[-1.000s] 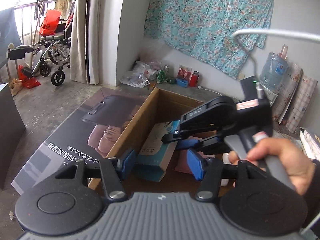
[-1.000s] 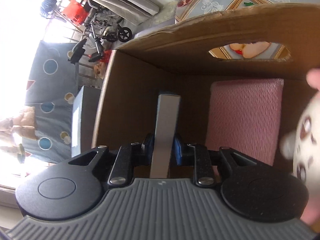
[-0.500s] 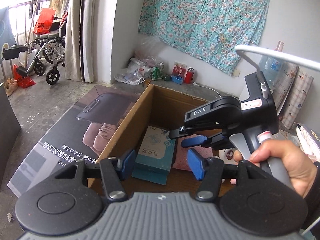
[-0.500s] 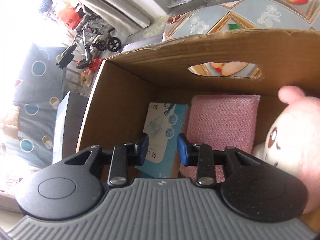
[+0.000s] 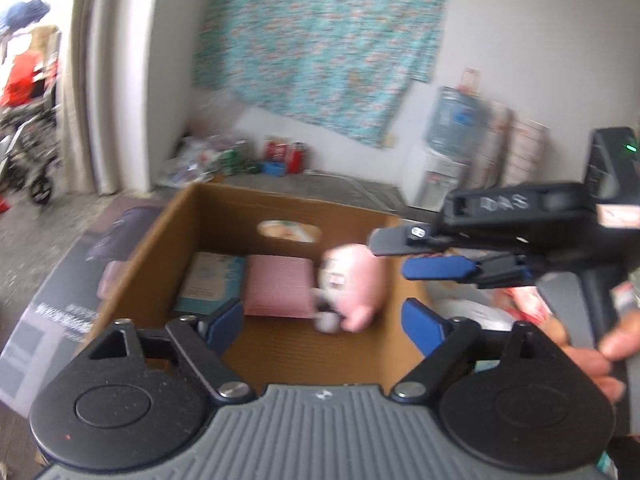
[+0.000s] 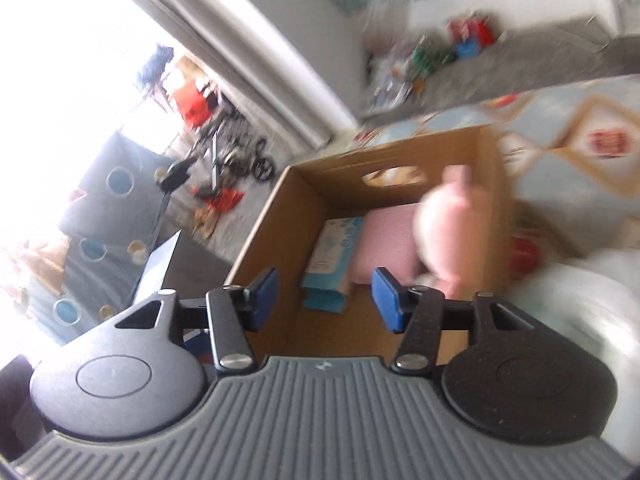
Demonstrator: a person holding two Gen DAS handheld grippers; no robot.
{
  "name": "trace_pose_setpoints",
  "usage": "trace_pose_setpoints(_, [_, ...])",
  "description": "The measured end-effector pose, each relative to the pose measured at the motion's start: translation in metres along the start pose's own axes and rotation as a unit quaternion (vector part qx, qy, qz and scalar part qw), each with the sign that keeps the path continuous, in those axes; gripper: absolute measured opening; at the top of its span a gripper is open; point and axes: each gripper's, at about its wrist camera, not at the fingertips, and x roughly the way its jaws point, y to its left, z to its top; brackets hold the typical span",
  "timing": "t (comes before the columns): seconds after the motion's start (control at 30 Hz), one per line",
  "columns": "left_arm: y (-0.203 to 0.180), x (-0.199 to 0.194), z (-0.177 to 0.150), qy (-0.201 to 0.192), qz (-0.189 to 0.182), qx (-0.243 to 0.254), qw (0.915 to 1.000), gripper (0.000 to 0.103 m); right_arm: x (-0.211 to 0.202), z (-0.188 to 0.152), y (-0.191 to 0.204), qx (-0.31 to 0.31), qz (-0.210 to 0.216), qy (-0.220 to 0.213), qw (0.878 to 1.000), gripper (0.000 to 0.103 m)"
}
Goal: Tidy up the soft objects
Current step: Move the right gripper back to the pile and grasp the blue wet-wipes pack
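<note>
**Both grippers clear of box, three items stowed**

Nearest: left gripper [image 5: 323,320], pads apart, nothing between them; jaws have just been opening. Right gripper [image 6: 325,295] also apart and empty, jaws likewise just opening. In the left view it shows from the side, above the box's right wall, held by a hand [image 5: 592,344].

Below and beyond: cardboard box [image 5: 160,248] on the floor, top open, handle cut-out in the far wall. Inside, in a row along the far wall: teal packet [image 5: 208,284] on the left, pink pad [image 5: 280,288] in the middle, pink plush [image 5: 352,284] on the right against the side wall.

Packet and pad lean or lie with long axes running from the near side toward the far wall. Plush stands roughly upright, face toward the left camera; blur hides detail.

Judgement: stowing step looks finished. For the next item, keep jaws wide, come in from above, and fill the bare near floor of the box rather than crush the row.

Farther off: floral cloth [image 5: 320,40] on the wall.
</note>
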Motion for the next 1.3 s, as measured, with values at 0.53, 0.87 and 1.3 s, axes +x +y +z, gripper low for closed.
trace_pose_setpoints(0.53, [-0.169, -0.021, -0.090, 0.017, -0.168, 0.126, 0.9776, 0.093, -0.246, -0.138, -0.110, 0.033, -0.213, -0.112, 0.970, 0.056])
trace_pose_setpoints(0.87, [-0.223, 0.000, -0.148, 0.055, -0.214, 0.174, 0.9597, 0.090, -0.271, -0.204, -0.154, 0.099, -0.242, -0.118, 0.958, 0.056])
trace_pose_setpoints(1.3, [-0.264, 0.041, -0.191, 0.147, -0.263, 0.206, 0.9311, 0.061, -0.232, -0.224, -0.208, 0.175, -0.250, -0.073, 0.950, 0.056])
